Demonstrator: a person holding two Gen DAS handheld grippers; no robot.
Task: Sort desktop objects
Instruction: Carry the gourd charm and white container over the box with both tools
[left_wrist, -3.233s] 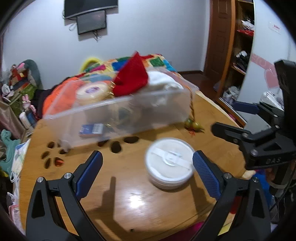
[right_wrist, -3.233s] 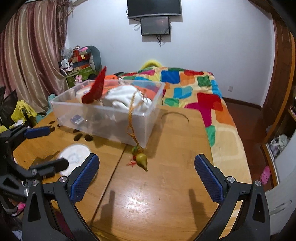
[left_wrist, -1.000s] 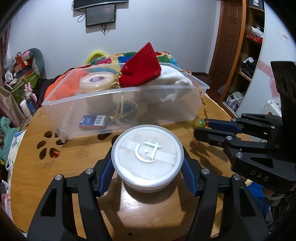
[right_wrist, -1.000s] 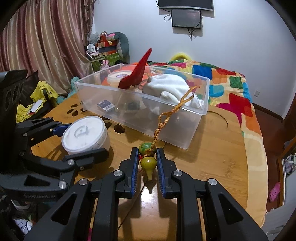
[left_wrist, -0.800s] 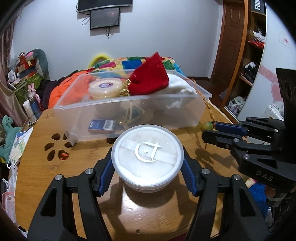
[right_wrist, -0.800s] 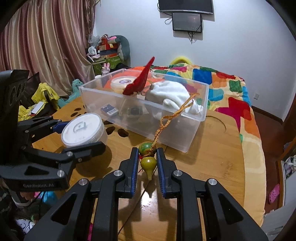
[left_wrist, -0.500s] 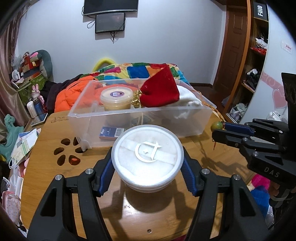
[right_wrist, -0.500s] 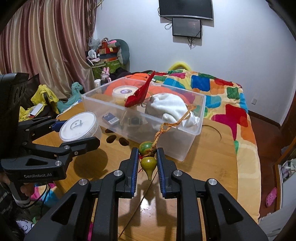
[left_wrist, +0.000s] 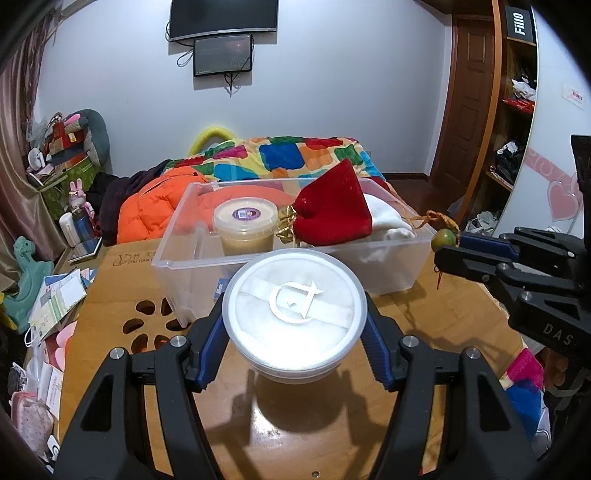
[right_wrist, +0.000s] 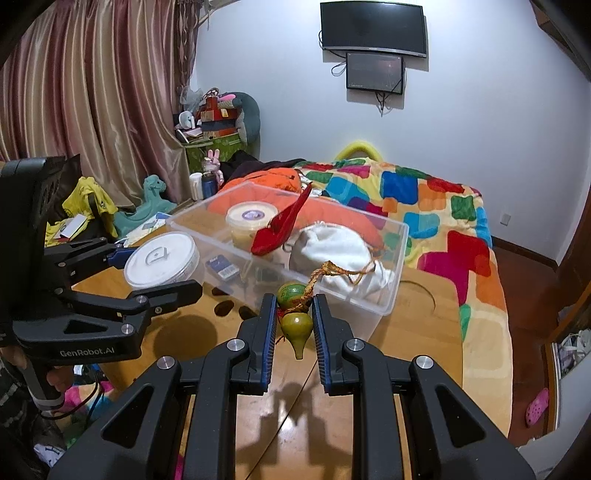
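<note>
Round white lidded tub (left_wrist: 294, 316): upright, clamped in the left gripper (left_wrist: 294, 332), raised above the worktop (left_wrist: 110, 295). Green gourd charm (right_wrist: 294, 321) on a braided cord: pinched in the right gripper (right_wrist: 294, 325). Clear storage bin (left_wrist: 391, 275) at 12 o'clock holds a red pouch (left_wrist: 332, 216), white cloth (left_wrist: 384, 218) and beige jar (left_wrist: 245, 230).

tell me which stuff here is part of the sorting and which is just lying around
Part of the job:
white tub in left gripper
gourd charm in right gripper
clear bin

Lying about:
papers
dinosaur toy
quilt
</note>
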